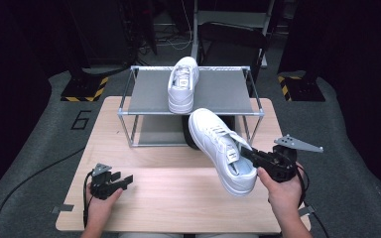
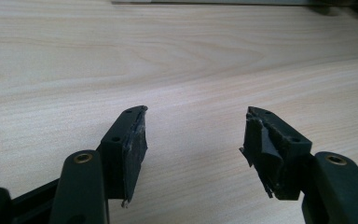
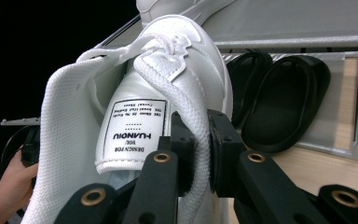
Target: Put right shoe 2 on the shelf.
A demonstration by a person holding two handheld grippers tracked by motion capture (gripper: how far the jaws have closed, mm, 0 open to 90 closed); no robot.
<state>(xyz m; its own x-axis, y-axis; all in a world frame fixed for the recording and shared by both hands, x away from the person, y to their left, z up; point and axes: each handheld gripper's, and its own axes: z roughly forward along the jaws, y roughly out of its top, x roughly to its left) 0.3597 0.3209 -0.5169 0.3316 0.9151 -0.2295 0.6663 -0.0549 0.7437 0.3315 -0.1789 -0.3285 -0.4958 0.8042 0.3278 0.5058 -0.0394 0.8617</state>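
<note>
A white sneaker point(image 1: 218, 148) hangs above the wooden table point(image 1: 168, 198), toe pointing toward the rack. My right gripper point(image 1: 250, 154) is shut on the collar of this sneaker point(image 3: 168, 70); its black jaws pinch the padded rim beside the labelled tongue. A second white sneaker point(image 1: 183, 84) rests on the top shelf of the metal rack point(image 1: 223, 91). Near the table's front left my left gripper point(image 1: 126, 179) lies low, and in its own view the left gripper point(image 2: 193, 135) stands open with bare wood between its pads.
Black slippers point(image 3: 279, 102) lie on the rack's lower shelf, behind the held sneaker. The rack's metal posts point(image 1: 126, 126) and front bar stand at the table's far edge. A yellow-black striped base point(image 1: 84, 89) sits on the floor beyond.
</note>
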